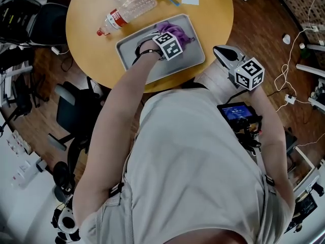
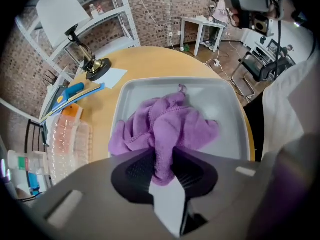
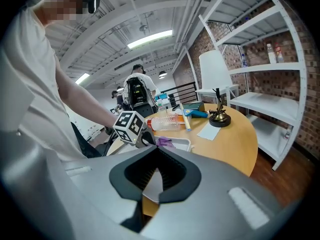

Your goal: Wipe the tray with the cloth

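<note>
Crumpled purple microfibre cloth point(image 2: 165, 126) is bunched on the floor of the shallow grey rectangular metal tray point(image 2: 227, 104), toward its far end from me. My left gripper point(image 2: 162, 170) points straight down over it, jaws partly closed and pinching a fold of the cloth between the pads, with the rest spilling out ahead. Grip looks solid (enough fabric in the pinch that I wouldn't re-grab). To wipe well, I'd keep the tool vertical with light downward pressure so the bunch flattens, then run overlapping passes rim to rim and into the corners. My right gripper point(image 3: 152, 181) is closed with nothing in it, held off the edge of the round yellow wooden table point(image 1: 91, 29). The tray may skate, so I'd steady its rim. Clear plastic bottle point(image 1: 129, 9) lies just beyond the tray; mind it.
</note>
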### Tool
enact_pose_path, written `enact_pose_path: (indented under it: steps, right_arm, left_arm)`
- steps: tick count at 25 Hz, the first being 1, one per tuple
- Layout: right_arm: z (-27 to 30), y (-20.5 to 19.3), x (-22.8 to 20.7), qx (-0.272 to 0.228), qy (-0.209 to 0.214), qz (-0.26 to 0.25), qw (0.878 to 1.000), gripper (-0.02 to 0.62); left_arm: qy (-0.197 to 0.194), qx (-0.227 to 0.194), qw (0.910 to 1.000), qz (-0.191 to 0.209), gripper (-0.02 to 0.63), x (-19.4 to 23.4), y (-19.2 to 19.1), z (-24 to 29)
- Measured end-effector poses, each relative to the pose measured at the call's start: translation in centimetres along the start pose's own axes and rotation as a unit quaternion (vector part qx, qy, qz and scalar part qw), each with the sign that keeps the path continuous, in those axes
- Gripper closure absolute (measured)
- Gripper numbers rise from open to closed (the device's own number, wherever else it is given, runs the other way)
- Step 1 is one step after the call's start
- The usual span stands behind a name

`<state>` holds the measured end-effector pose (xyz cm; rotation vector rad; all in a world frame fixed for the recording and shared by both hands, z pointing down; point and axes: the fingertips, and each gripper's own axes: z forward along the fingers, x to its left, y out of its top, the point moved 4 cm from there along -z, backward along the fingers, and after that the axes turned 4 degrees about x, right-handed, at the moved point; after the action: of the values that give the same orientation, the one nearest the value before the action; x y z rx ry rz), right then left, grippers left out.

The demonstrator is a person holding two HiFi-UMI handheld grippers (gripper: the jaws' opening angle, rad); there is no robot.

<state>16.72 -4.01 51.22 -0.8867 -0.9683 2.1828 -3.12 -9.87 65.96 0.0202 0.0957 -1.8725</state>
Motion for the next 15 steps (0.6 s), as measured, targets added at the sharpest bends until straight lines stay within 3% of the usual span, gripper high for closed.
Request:
enact_pose_path:
  steps: [5, 11, 15]
  right_arm:
    - [-0.2, -0.2, 0.2, 0.000, -0.006, 0.000, 1.000, 0.592]
    - [-0.4, -0.4, 0.0, 0.001, -0.011, 0.003, 1.000, 0.592]
    - [-0.2, -0.4, 0.2, 0.001, -0.007, 0.005, 1.000, 0.592]
  left_arm:
    - [0.015, 0.003, 0.9999, 0.001, 0.508, 2.5, -0.8, 0.2]
    - [0.041, 0.009, 0.9983, -0.040, 0.508, 4.6, -1.8, 0.3]
    - [0.048, 0.015, 0.9982, -0.033, 0.508, 4.5, -1.3, 0.1]
